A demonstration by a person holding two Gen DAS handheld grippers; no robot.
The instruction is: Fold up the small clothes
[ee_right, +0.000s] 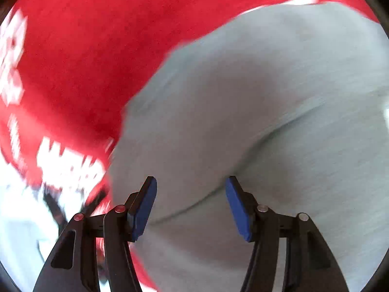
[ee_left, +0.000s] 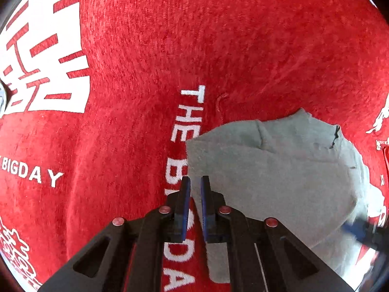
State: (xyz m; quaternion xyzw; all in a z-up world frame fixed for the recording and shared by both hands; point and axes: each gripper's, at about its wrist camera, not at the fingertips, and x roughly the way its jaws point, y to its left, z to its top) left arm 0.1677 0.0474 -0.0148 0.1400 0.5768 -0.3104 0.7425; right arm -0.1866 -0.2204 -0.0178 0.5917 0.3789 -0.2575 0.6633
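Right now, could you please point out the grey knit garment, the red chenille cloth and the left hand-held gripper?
grey knit garment (ee_left: pixel 279 182): left wrist view, middle panel.
red chenille cloth (ee_left: pixel 170 36): left wrist view, bare pile.
left hand-held gripper (ee_left: pixel 195 182): left wrist view, between fingertips.

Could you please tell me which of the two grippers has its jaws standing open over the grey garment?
The right gripper: its blue pads stand wide apart above the grey garment. The left gripper is shut, its pads nearly meeting at the garment's edge.

Surface covering: red plush cloth (ee_left: pixel 136 48), white printed lettering "THE BIGDAY" (ee_left: pixel 187 116), large white block emblem (ee_left: pixel 48 56) at left; evenly lit.
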